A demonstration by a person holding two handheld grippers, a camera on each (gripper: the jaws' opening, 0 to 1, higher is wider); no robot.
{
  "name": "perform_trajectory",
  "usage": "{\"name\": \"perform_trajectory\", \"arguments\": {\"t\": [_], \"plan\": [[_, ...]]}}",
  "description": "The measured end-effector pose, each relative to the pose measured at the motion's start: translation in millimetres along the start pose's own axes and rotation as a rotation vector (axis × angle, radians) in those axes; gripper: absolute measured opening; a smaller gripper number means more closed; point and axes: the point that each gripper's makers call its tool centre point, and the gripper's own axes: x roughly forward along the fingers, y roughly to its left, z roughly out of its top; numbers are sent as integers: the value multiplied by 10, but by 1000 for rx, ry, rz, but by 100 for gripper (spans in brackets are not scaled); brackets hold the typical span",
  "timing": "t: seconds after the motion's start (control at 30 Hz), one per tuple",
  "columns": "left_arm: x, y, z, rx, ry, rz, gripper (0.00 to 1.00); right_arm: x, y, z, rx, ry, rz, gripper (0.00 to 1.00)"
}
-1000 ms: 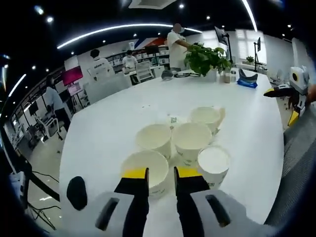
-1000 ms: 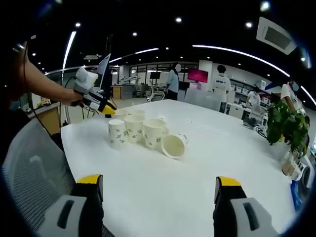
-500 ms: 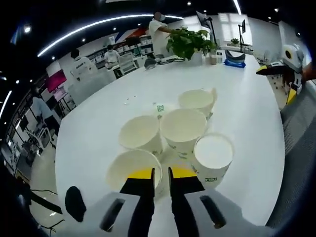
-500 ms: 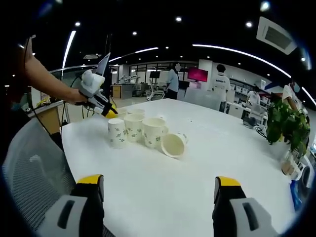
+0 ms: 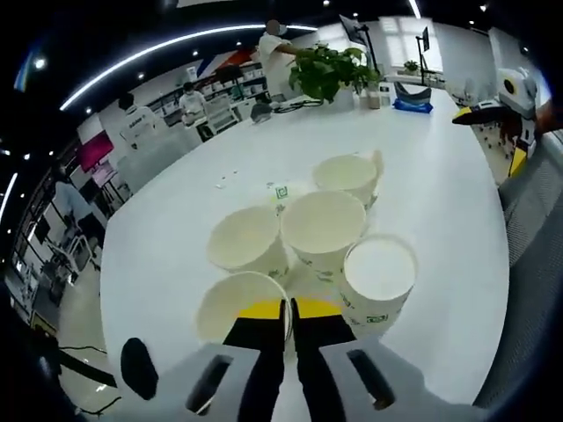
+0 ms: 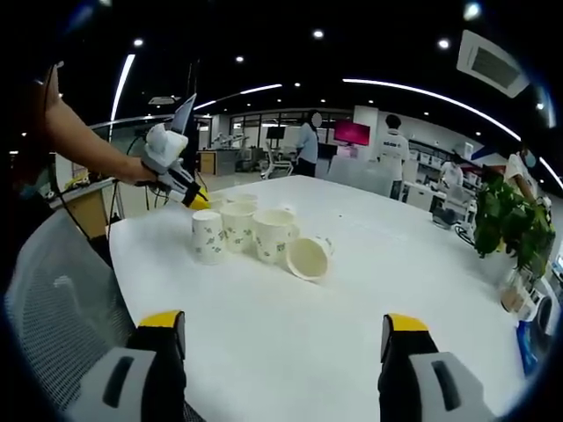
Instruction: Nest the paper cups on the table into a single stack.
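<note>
paper cups [image 5: 323, 230] – round, white, smooth; left gripper [image 5: 288, 309] jaws pinching nearest rim

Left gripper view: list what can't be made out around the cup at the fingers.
- Nearest cup: its near rim and wall are hidden behind the left gripper, so whether the closed fingers pinch the rim cannot be told.
- Right gripper view: the same cup sits behind the other cups, too small to settle it.
- Cup prints: too small to read.
</note>
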Motion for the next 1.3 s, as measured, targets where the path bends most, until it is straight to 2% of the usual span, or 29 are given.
{"name": "perform_trajectory", "arguments": {"t": [0.17,0.27,0.4,0.53,0.63,0.73,1.07,1.3], "plan": [[-72,-2,-24,-18,6,4,0,1,26,7,-4,2,7,93],[-138,19,8,-60,3,21,0,4,37,11,-5,0,12,94],[-201,12,4,-58,12,27,0,7,34,10,-3,-5,16,94],[-301,13,75,-94,5,32,0,4,26,21,-1,-14,14,95],[-336,7,92,-90,10,37,0,5,27,20,-1,-17,17,95],[-404,-6,165,-91,0,30,0,6,36,24,-6,-17,20,95],[-702,-83,429,-20,-2,23,0,4,67,41,-12,-19,27,96],[-922,-181,772,13,-50,4,0,8,73,28,-16,-18,33,96]]}}
